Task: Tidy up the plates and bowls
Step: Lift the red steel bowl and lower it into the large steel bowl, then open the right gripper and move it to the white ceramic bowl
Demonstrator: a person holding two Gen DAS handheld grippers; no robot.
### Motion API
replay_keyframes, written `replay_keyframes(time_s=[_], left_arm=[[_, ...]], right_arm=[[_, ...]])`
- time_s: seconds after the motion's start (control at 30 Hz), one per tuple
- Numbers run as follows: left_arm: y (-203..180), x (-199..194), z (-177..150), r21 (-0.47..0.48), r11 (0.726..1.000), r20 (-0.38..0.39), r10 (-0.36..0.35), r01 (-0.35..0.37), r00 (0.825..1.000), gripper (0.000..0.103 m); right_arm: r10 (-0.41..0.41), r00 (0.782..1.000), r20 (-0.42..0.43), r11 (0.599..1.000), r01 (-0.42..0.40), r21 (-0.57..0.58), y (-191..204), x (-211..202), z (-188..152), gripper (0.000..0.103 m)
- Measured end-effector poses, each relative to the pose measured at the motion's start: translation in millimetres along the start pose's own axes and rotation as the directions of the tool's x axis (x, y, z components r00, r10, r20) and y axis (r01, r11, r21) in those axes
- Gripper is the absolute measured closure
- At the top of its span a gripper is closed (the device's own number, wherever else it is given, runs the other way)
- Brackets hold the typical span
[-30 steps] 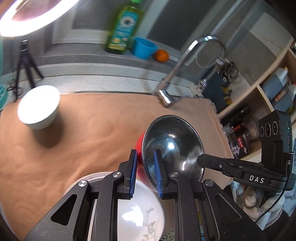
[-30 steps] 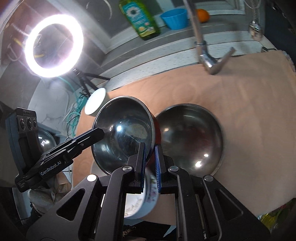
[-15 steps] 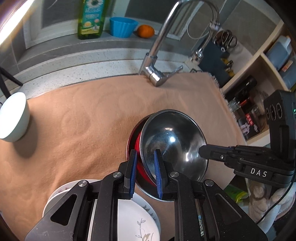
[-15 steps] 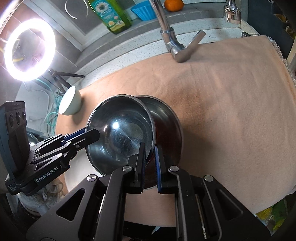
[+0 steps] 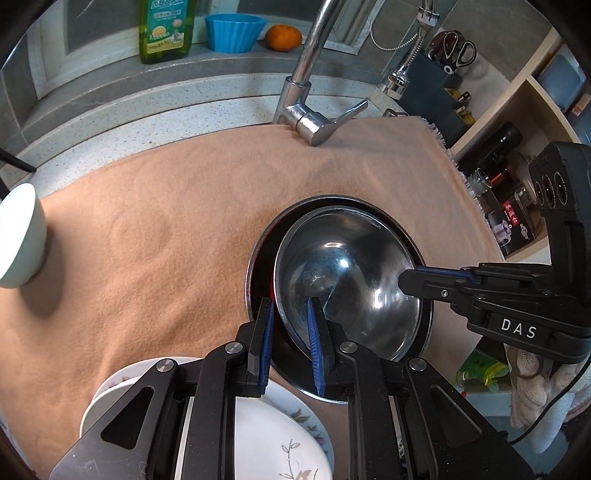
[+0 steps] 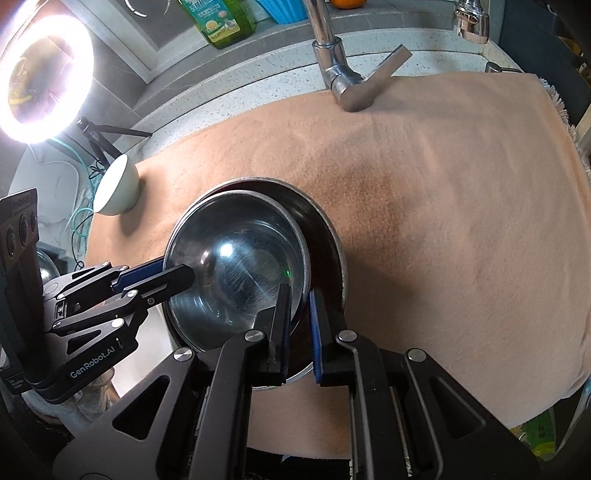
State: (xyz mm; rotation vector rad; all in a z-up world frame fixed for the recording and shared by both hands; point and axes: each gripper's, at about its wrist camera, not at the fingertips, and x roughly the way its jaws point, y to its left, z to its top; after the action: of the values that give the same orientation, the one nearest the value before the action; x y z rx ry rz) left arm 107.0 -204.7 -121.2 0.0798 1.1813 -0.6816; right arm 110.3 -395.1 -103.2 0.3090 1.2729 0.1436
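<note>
Left wrist view first: I read "DAS" in white on the black body of my right gripper [image 5: 406, 282], which reaches in from the right. My left gripper [image 5: 290, 325] points steeply down, its blue pads pinching the near rim of the upper steel bowl [image 5: 347, 273]. That bowl sits tilted inside the lower steel bowl [image 5: 258, 258] on the tan cloth [image 5: 166, 221]. Under my left finger lies a stack of floral plates [image 5: 280, 435]; far left, a small white bowl [image 5: 18, 240]. Ahead, a green bottle [image 5: 166, 29] with a label too small to read.

Right wrist view now: "GenRobot.AI" shows on my left gripper [image 6: 184, 273], coming from the left onto the upper bowl's far rim. My right gripper [image 6: 299, 306], angled sharply downward, has its pads pressed on the upper bowl's near rim, right beside the lower bowl's wall.
</note>
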Motion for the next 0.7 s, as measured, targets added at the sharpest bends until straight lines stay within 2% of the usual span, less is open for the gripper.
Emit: replay_keyframes(time_s=[0.33, 0.7], left_arm=[[-5.3, 6.1, 1.4, 0.036, 0.999, -0.008, 0.001, -0.001, 1.0, 0.087], [-3.0, 5.6, 1.9, 0.03, 1.0, -0.01, -0.007, 0.007, 1.0, 0.087]], right_arm=[[-0.029, 0.999, -0.013, 1.0, 0.029, -0.002, -1.0, 3.4, 0.5, 0.094], [-0.05, 0.999, -0.017, 0.999, 0.05, -0.014, 3.1, 2.8, -1.0, 0.092]])
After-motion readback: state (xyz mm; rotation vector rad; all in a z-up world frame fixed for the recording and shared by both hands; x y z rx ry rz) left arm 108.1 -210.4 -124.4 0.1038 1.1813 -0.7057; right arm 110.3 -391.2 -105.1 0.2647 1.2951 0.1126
